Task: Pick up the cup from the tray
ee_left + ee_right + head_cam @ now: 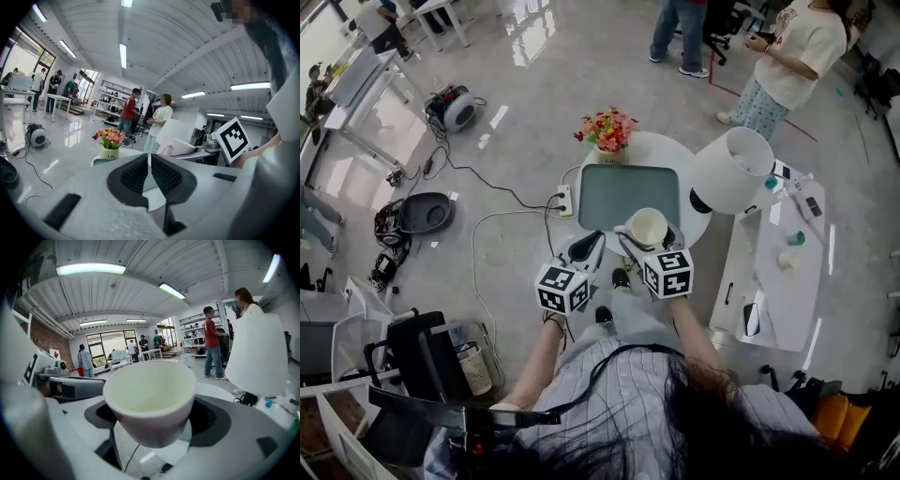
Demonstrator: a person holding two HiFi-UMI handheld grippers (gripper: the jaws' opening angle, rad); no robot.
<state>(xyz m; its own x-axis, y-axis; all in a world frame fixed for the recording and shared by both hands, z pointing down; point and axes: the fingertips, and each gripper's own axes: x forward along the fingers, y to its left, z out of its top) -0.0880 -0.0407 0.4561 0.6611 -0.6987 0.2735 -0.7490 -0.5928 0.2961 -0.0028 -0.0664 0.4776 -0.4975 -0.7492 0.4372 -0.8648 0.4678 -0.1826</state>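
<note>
My right gripper (645, 236) is shut on a cream-white cup (648, 228), holding it upright and lifted clear above the near edge of the grey-green tray (628, 190). In the right gripper view the empty cup (150, 399) fills the middle, squeezed between the jaws. My left gripper (586, 249) hangs just left of the cup, off the tray's near left corner, jaws closed with nothing between them. In the left gripper view its black pads (133, 174) meet over the round white table (154, 197).
A pot of red and yellow flowers (607, 131) stands at the tray's far edge on the small round table (698, 216). A big white lamp shade (731, 171) rises to the right beside a white desk (778, 281). Cables and a power strip (563, 200) lie on the floor left.
</note>
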